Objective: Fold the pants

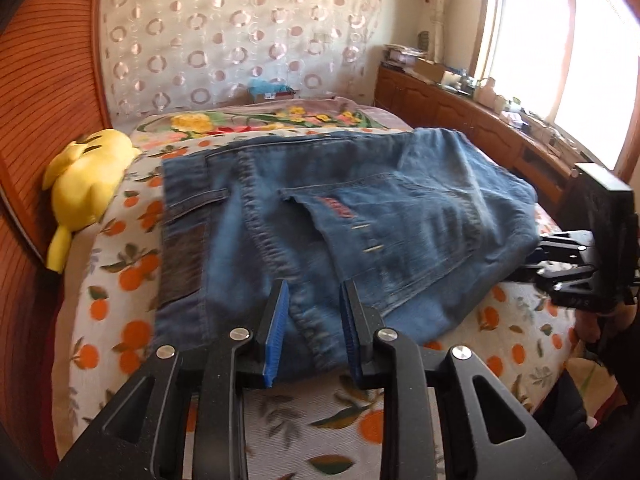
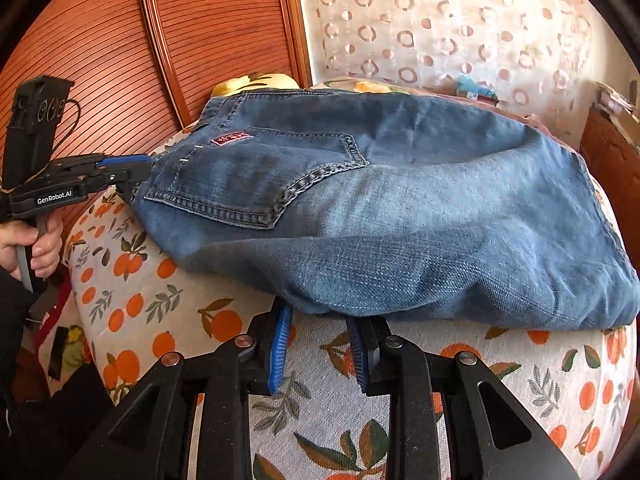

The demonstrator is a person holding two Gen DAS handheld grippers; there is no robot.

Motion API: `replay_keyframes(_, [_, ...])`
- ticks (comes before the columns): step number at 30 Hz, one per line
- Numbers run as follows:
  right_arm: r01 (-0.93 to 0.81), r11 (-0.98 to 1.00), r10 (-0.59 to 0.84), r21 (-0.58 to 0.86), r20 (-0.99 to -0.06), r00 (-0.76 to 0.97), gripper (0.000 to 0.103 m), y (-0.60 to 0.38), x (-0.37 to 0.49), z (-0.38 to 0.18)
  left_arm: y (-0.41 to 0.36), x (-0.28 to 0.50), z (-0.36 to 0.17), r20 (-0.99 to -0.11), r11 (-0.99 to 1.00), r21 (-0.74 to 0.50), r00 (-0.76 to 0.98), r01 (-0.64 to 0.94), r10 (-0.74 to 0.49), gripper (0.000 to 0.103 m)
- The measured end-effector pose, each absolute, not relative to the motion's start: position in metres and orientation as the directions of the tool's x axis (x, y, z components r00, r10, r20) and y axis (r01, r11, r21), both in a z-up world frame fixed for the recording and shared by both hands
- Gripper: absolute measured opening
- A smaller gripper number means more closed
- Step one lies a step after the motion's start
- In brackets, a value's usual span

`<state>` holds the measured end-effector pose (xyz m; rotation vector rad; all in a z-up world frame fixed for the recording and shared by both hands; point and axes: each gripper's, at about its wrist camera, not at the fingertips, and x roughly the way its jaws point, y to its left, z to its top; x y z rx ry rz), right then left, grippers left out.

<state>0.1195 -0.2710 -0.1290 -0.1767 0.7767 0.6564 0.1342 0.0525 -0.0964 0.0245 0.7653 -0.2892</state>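
**Folded jeans let go on the bed**

The jeans (image 1: 320, 216) lay folded on the bed (image 1: 120, 280). Left tongs (image 1: 314, 332) straddled the near hem unclenched; right tongs (image 2: 318, 346) stood released just short of it, probably after setting the fold.

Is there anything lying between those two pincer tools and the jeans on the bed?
Nothing visible does. The left gripper has the near edge of the jeans between its fingers, and the right gripper sits right at the folded edge. The yellow toy lies off beside the waistband.
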Motion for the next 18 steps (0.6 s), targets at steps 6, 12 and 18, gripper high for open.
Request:
replay_keyframes(6, [-0.631, 0.760, 0.559, 0.156, -0.652, 0.512, 0.005, -0.285, 0.103, -0.113, 0.058, 0.143, -0.103, -0.694, 0.970, -0.049, 0.690, 0.237, -0.204, 0.033])
replay_keyframes(12, [-0.646, 0.748, 0.562, 0.149, -0.659, 0.499, 0.004, -0.294, 0.083, -0.113, 0.064, 0.151, -0.113, -0.710, 0.972, -0.039, 0.677, 0.233, -0.191, 0.041])
replay_keyframes(18, [-0.622, 0.762, 0.550, 0.181, -0.687, 0.474, 0.005, -0.302, 0.084, -0.125, 0.072, 0.152, -0.111, -0.706, 0.971, -0.045, 0.681, 0.233, -0.196, 0.043])
